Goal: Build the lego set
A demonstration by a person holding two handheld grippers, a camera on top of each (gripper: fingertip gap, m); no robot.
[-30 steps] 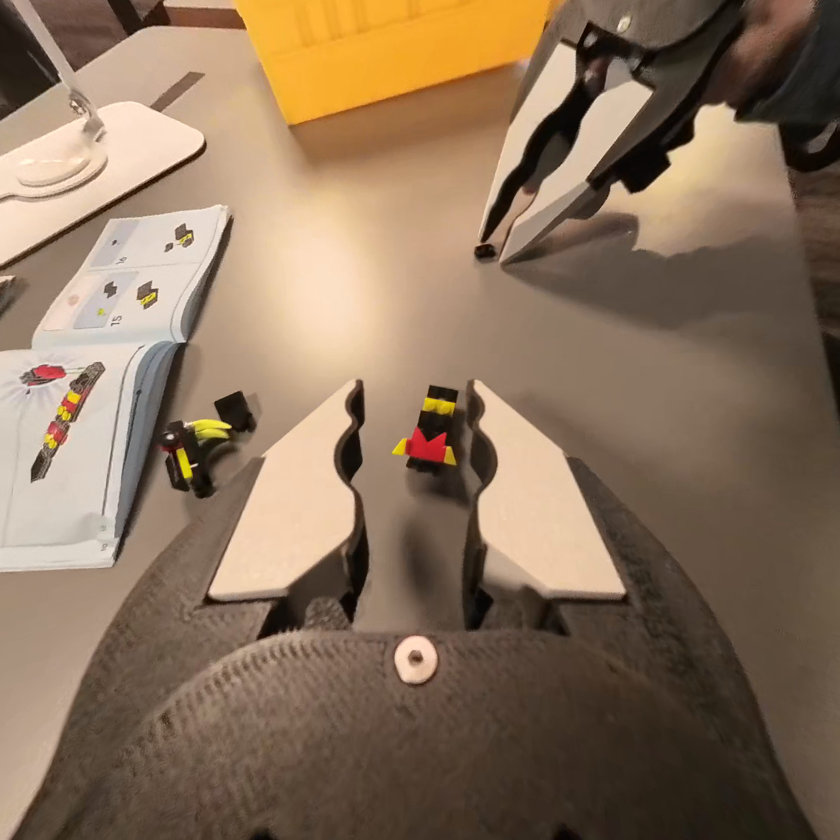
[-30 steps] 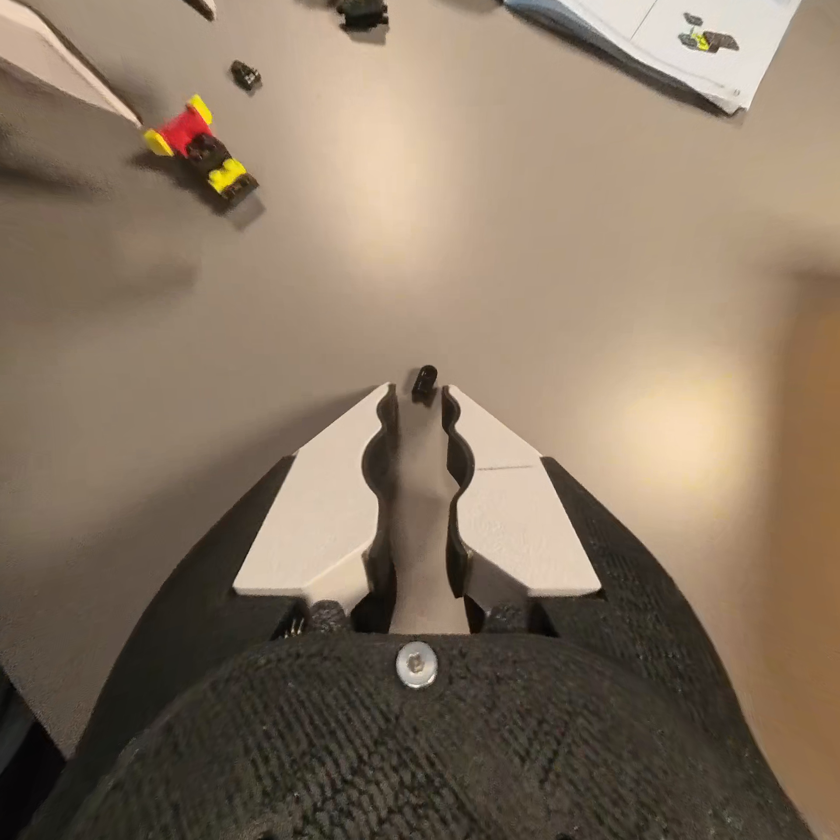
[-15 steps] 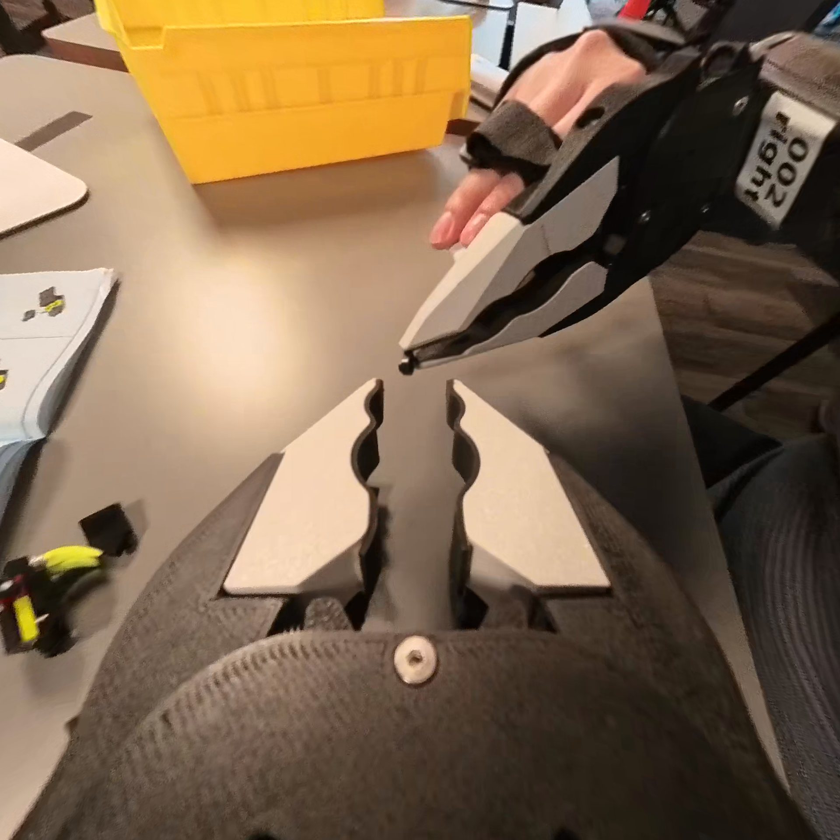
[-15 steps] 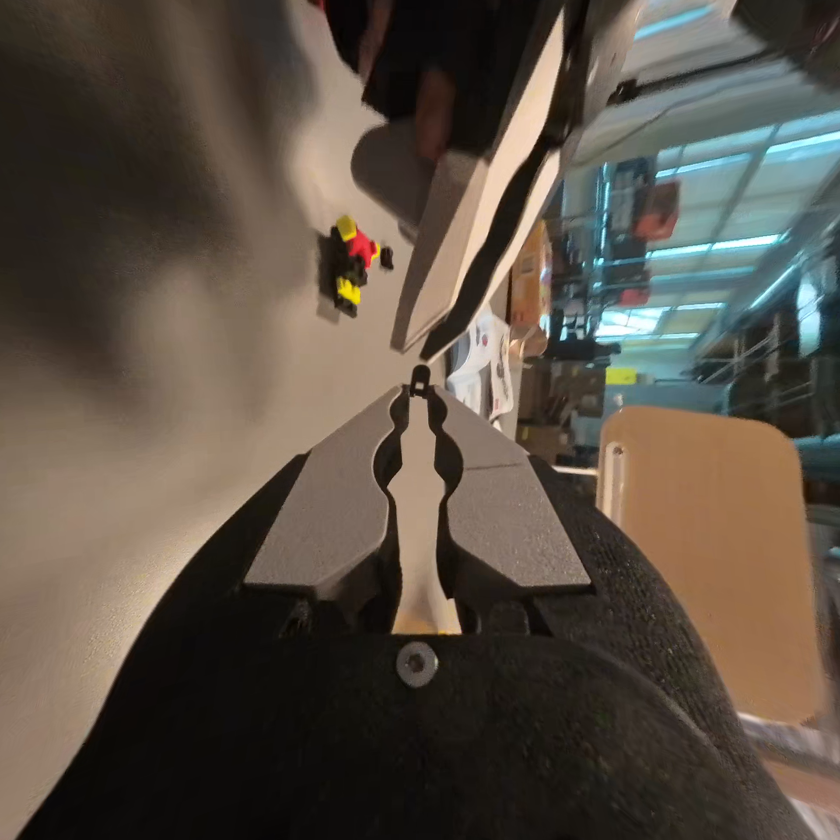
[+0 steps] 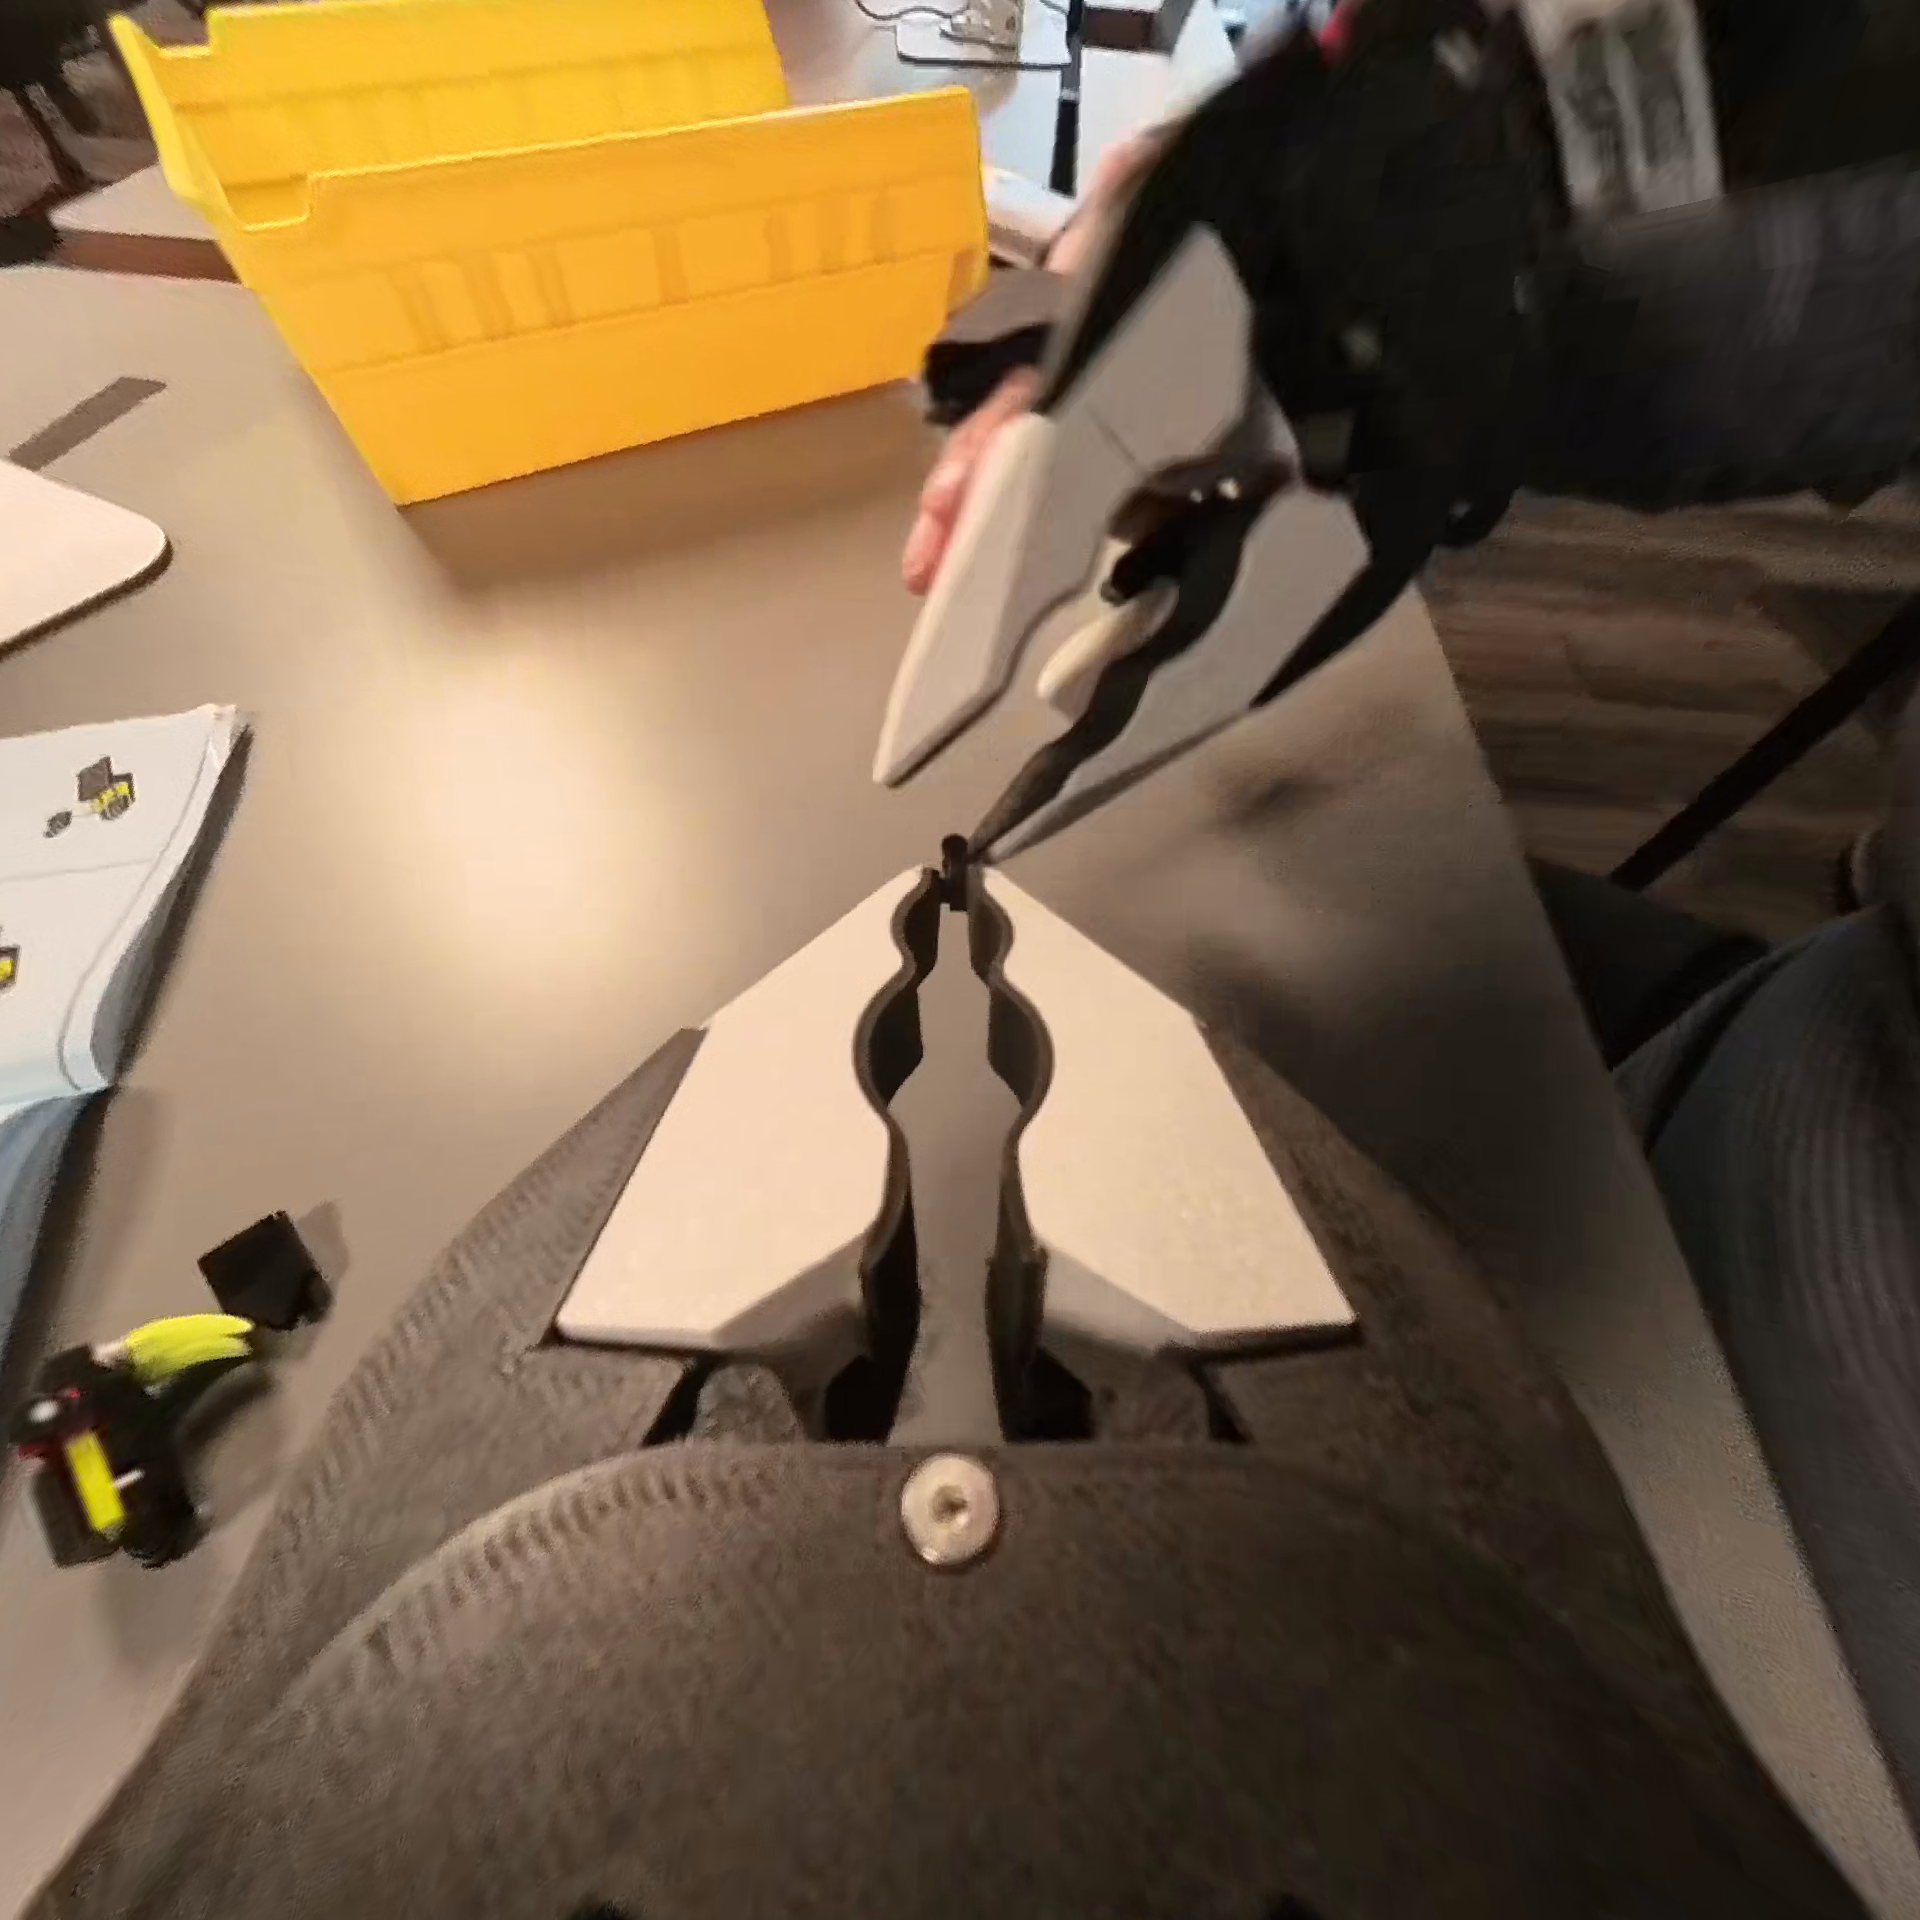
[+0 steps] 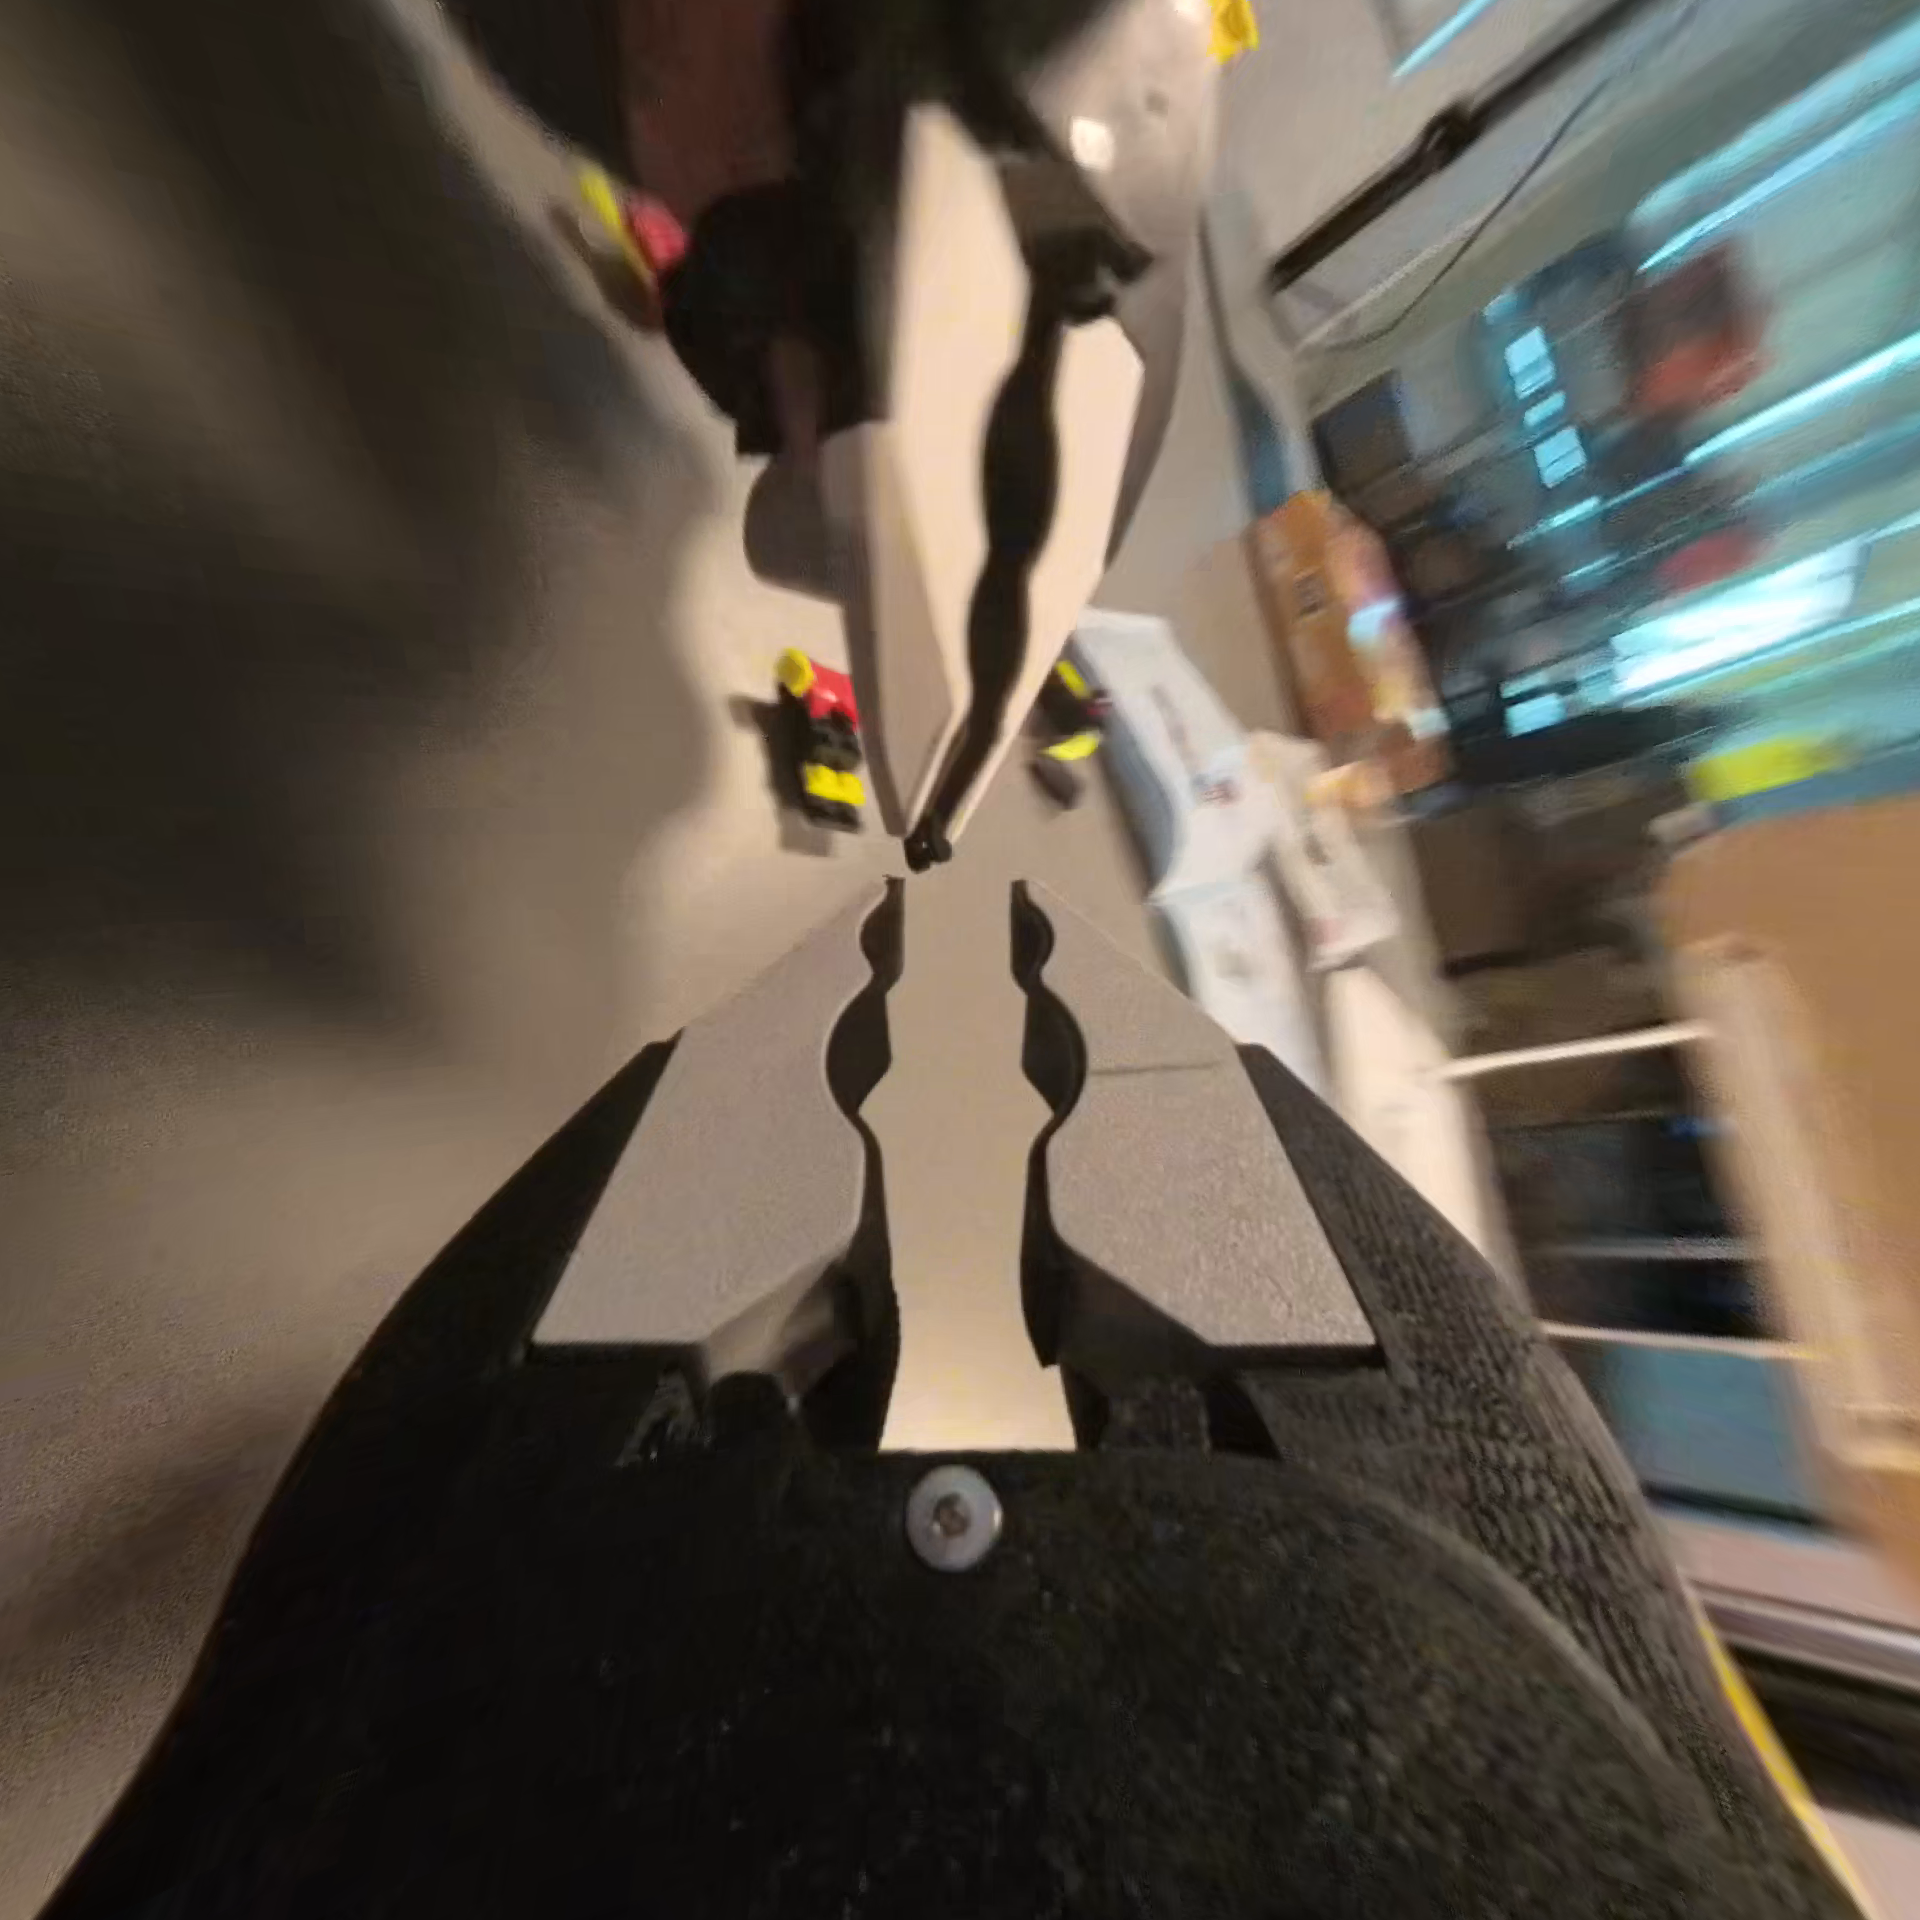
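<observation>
You get warm overhead glare pooling on the matte grey tabletop (image 5: 540, 831), wide-angle bending at the edges, and heavy motion blur in the right wrist view

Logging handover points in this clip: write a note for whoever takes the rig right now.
Left tool: shut on a tiny black piece at its tips.
Right tool: open, empty, tips just short of that piece.
On the table: red-yellow build; clawed build with a black brick beside it; booklet.
Done: two sub-builds, lying apart.
Left: fit the held piece, then probably join the rest by the booklet.
</observation>
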